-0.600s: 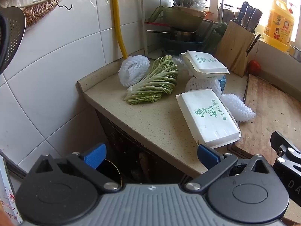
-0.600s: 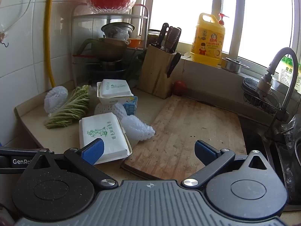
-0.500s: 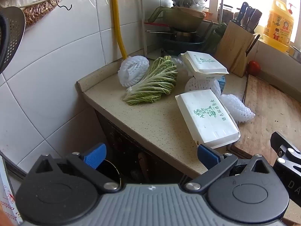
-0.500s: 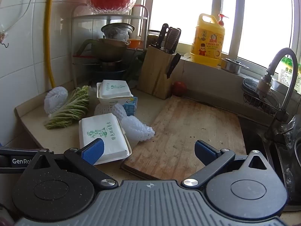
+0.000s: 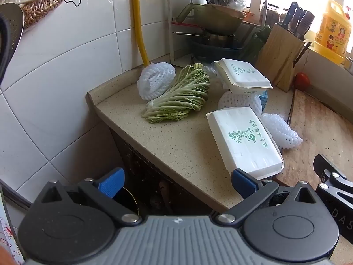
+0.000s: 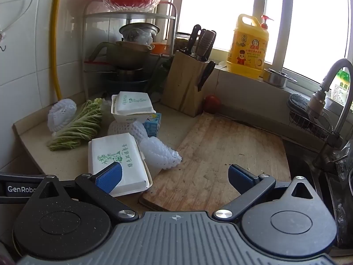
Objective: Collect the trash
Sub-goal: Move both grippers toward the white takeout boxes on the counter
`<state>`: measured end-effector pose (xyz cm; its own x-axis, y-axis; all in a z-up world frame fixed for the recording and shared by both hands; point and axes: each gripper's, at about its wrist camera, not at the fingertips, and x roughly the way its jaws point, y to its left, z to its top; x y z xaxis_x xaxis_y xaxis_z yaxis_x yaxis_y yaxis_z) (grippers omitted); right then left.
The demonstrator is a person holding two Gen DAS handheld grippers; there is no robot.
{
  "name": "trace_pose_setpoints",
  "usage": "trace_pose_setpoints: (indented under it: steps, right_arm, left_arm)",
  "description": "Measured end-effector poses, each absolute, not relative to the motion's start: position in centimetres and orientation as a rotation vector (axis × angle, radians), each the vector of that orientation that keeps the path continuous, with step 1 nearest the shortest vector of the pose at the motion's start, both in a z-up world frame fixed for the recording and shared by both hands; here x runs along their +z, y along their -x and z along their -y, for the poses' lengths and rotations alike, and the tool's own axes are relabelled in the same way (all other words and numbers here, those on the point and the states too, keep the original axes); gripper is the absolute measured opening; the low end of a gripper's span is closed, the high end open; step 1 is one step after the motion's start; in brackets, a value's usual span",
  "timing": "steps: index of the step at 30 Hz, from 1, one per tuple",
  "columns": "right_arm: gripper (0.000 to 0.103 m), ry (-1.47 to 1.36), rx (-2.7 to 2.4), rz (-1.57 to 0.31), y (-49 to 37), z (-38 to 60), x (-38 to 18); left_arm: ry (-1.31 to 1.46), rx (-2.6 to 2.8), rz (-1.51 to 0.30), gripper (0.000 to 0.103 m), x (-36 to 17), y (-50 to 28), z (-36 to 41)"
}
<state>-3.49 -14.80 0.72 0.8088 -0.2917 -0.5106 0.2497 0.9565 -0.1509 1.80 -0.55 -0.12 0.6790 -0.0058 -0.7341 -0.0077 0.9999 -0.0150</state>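
Trash lies on the beige counter [image 5: 176, 145]: a near white takeaway box [image 5: 243, 141] [image 6: 117, 158] with green print, a second box [image 5: 242, 76] [image 6: 132, 106] stacked behind it, a cabbage leaf [image 5: 178, 98] [image 6: 77, 125], and three white foam fruit nets [image 5: 155, 80] [image 5: 280, 131] [image 6: 158, 152]. My left gripper [image 5: 176, 184] hangs open in front of the counter edge, below the near box, empty. My right gripper [image 6: 174, 177] is open and empty over the front of the wooden cutting board [image 6: 222, 154], its left fingertip [image 6: 109, 176] in front of the near box.
A small blue carton [image 6: 153, 124] sits behind the nets. A knife block [image 6: 186, 84], a tomato [image 6: 211, 103], a dish rack with pots [image 6: 130, 55] and a yellow detergent jug [image 6: 248, 46] stand at the back. A tap [image 6: 331, 92] and the sink are right.
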Motion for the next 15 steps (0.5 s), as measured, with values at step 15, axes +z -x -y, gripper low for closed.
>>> trace_pose_setpoints:
  steps: [15]
  right_arm:
    - [0.103,0.08,-0.28,-0.59,1.2,15.8,0.0]
  left_arm:
    - [0.011,-0.005,-0.861,0.102,-1.1,-3.5,1.5]
